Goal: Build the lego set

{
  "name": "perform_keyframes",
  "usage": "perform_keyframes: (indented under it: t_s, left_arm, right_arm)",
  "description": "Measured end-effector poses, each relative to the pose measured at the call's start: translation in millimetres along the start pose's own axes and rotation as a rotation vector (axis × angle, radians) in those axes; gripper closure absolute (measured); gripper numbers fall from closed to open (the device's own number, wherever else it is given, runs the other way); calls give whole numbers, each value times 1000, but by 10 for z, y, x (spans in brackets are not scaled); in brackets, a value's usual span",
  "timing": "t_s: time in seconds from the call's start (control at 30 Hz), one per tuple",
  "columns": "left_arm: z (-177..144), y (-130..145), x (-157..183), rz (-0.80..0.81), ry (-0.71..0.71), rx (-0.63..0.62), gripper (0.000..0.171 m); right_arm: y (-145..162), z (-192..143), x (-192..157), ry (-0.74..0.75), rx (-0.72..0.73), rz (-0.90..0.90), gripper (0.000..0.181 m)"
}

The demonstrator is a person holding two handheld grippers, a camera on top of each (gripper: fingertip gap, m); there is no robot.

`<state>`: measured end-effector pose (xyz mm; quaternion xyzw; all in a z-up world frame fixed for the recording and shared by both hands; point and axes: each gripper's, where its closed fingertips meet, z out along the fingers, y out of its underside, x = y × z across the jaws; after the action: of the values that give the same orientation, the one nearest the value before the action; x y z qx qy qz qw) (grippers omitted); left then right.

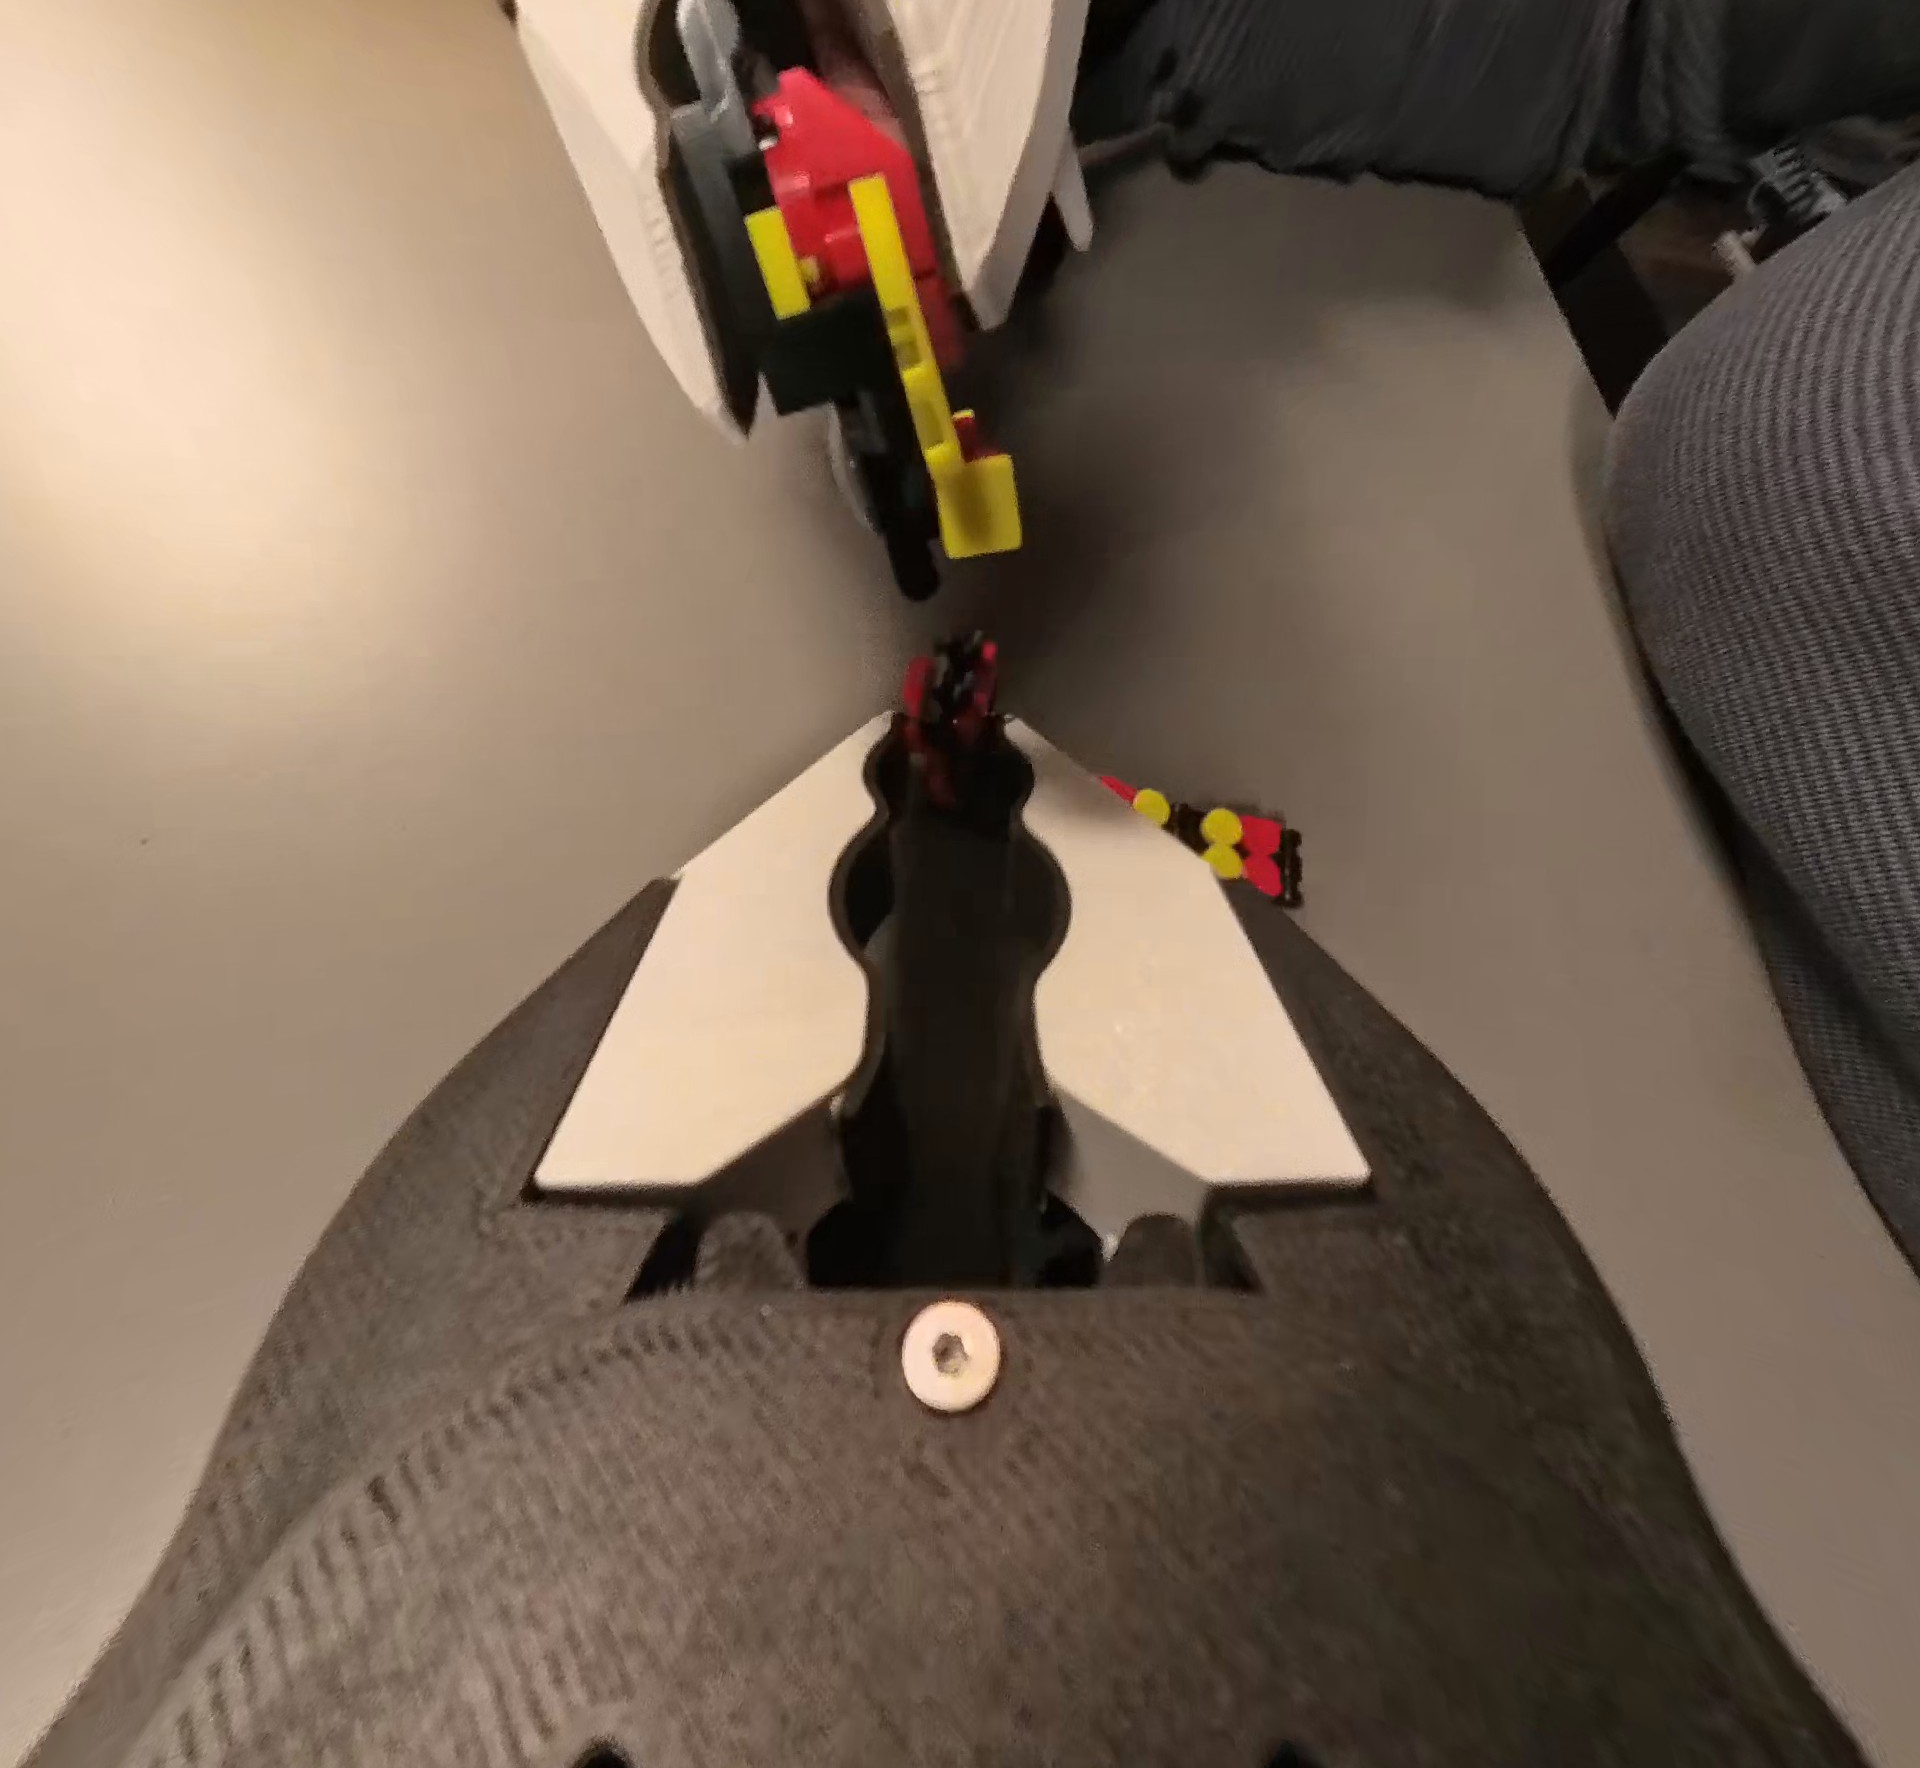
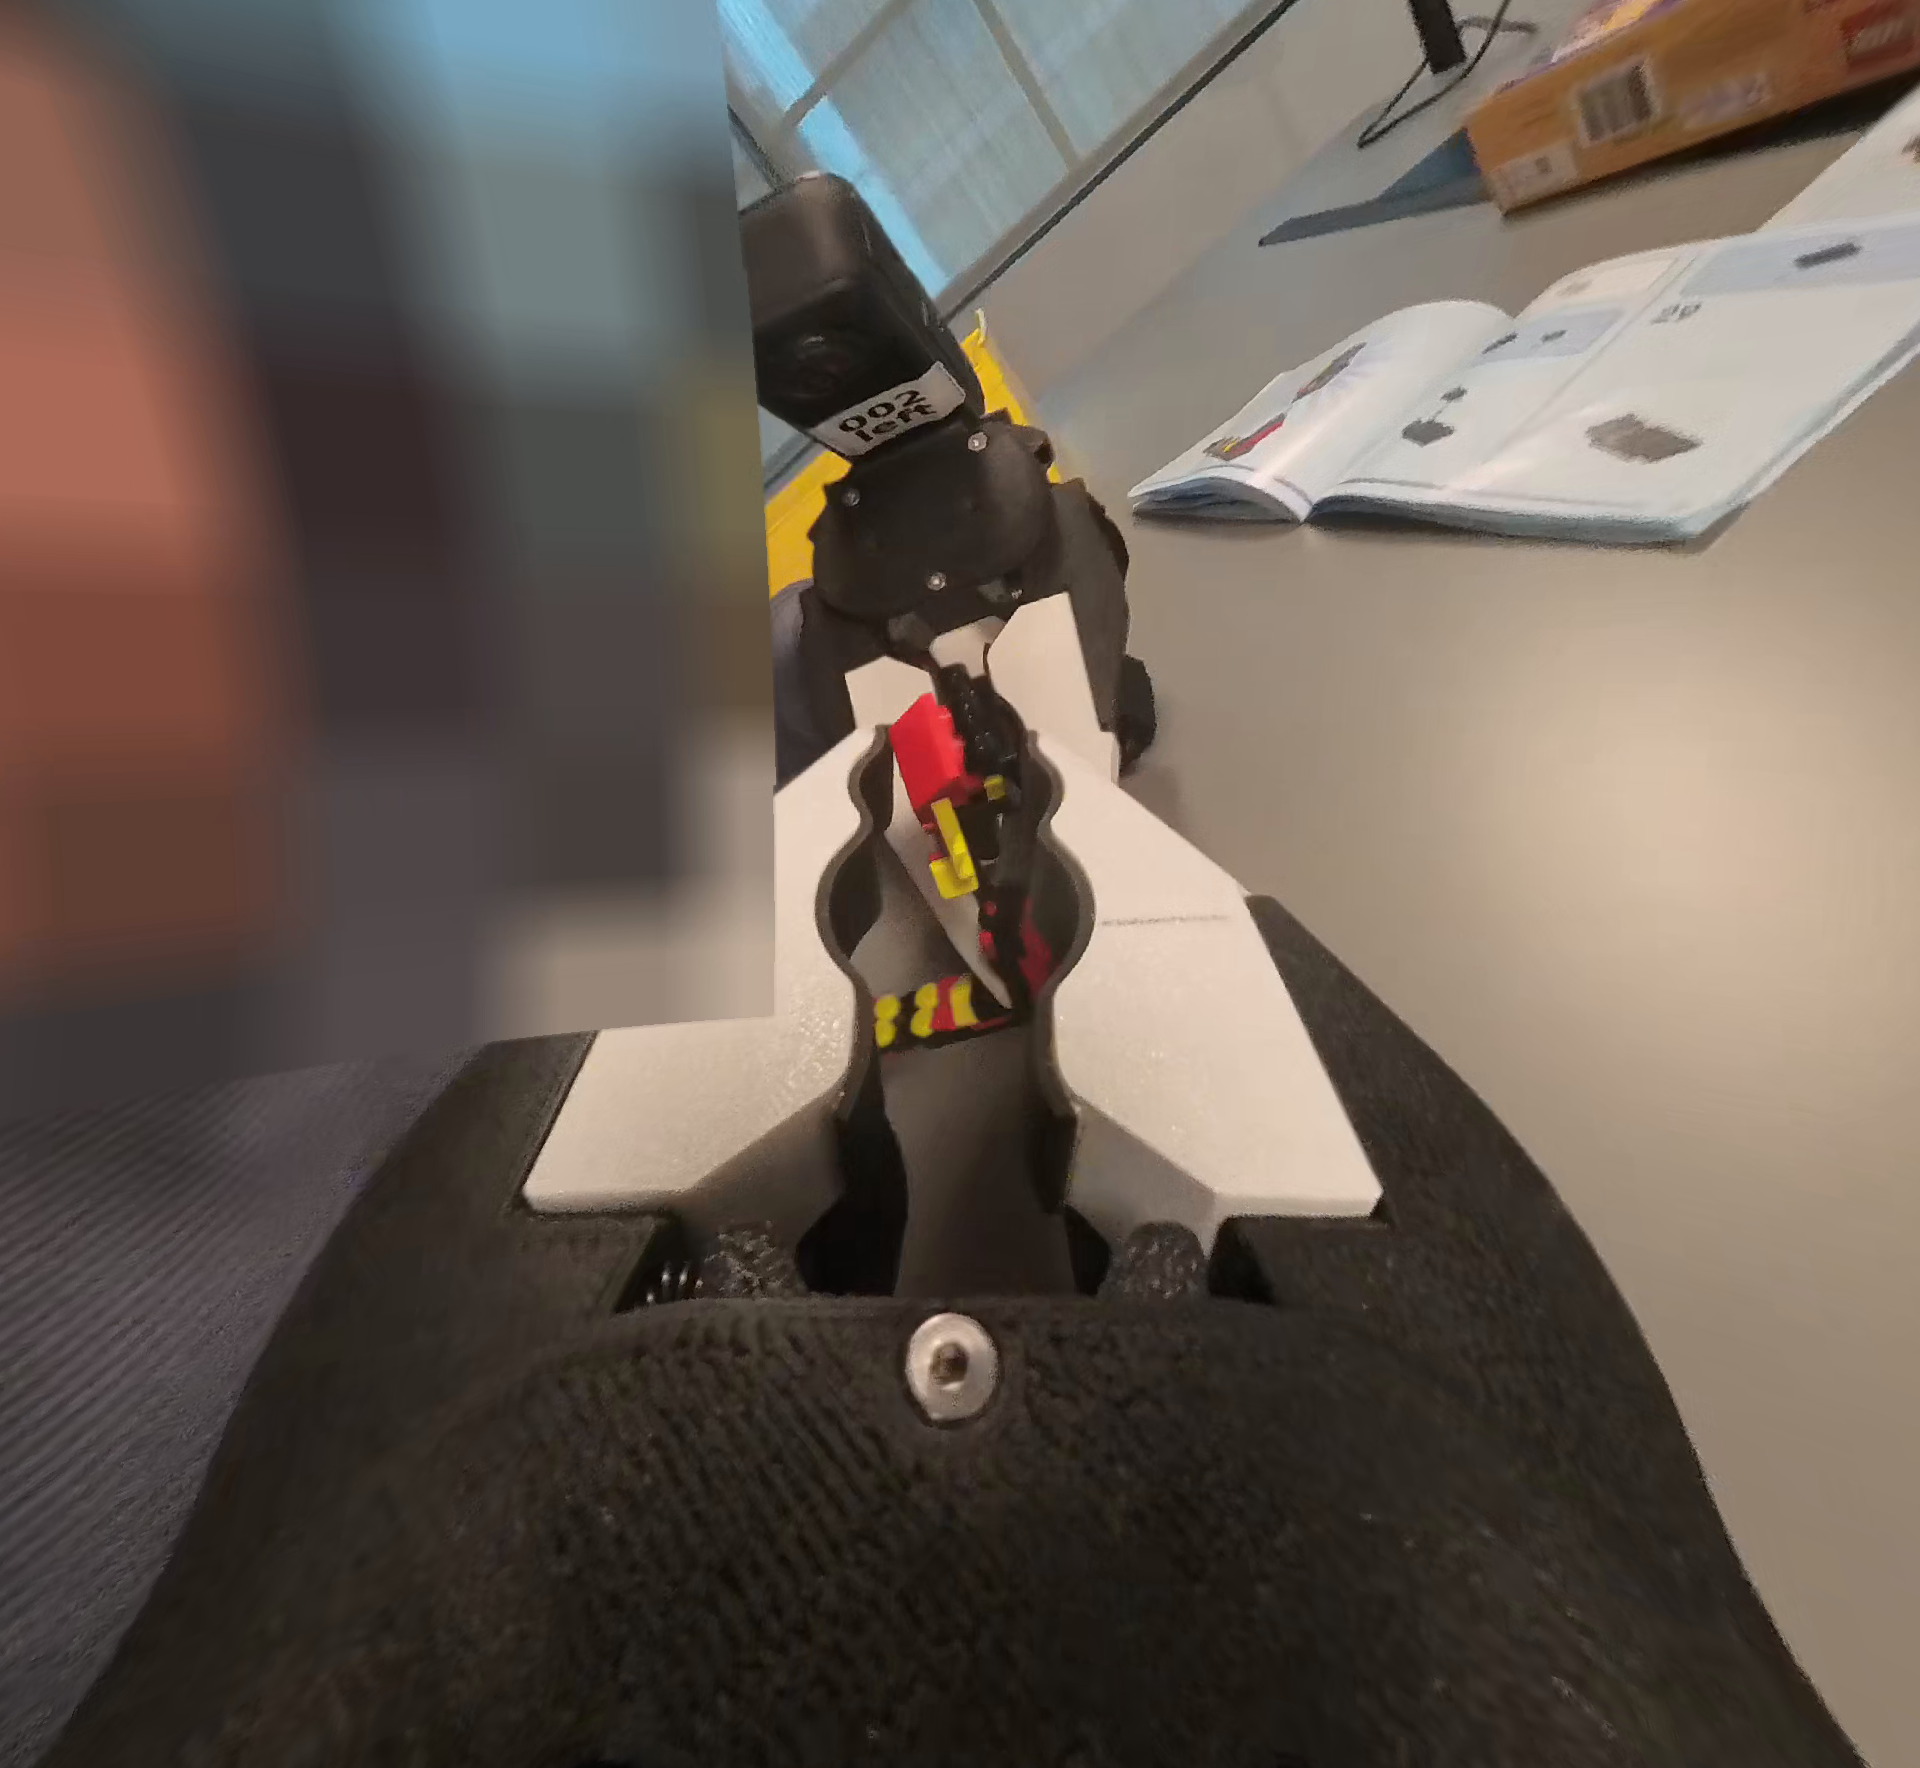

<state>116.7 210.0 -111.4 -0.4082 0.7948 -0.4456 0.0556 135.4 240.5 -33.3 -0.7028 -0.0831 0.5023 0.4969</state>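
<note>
Between right gripper (image 1: 847,347) tips, clamped lego model (image 1: 852,284); left gripper (image 1: 951,731) pinching small red-black piece (image 1: 951,710).

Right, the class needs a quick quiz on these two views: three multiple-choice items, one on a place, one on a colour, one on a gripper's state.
1. The open booklet lies: A on the table; B on the box; C in a gripper.
2. The long bar on the lego model in the right gripper is: A blue; B yellow; C green.
3. The left gripper is: A open, empty; B shut on a small red-and-black piece; C out of view.
Answers: 1 A, its pages lie flat on the grey top; 2 B, plainly yellow in the left wrist view; 3 B, the piece sticks out between its closed fingertips.
</note>
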Motion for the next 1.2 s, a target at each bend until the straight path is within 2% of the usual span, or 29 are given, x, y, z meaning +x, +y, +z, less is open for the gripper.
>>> perform_keyframes:
  t_s: [0.03,0.1,0.17,0.3,0.43,0.5,0.63,0.8,1.0,1.2]
  left_arm:
    - [-1,-4,1,20,-14,3,158]
    - [-18,-54,-11,82,-70,31,159]
    - [-73,-157,-33,181,-158,79,159]
    - [-247,-399,-90,501,-433,170,160]
    - [-342,-544,-41,777,-643,229,160]
    - [-386,-585,-40,887,-746,233,160]
    - [-467,-640,-35,1032,-895,244,160]
    - [-518,-694,2,1100,-972,268,160]
    - [-522,-714,42,1144,-990,277,160]
    - [-526,-715,35,1143,-993,278,160]
  right_arm:
    - [1,2,-23,20,3,-51,159]
    - [3,12,-113,62,4,-218,160]
    - [-2,15,-216,132,-5,-466,159]
    - [9,31,-406,314,-84,-1015,159]
    - [10,42,-509,484,-171,-1449,159]
    - [60,67,-541,529,-231,-1611,159]
    - [128,122,-666,524,-248,-1728,160]
    - [253,170,-693,528,-341,-1862,160]
    - [304,201,-681,548,-370,-1953,160]
    - [301,184,-667,549,-363,-1943,160]
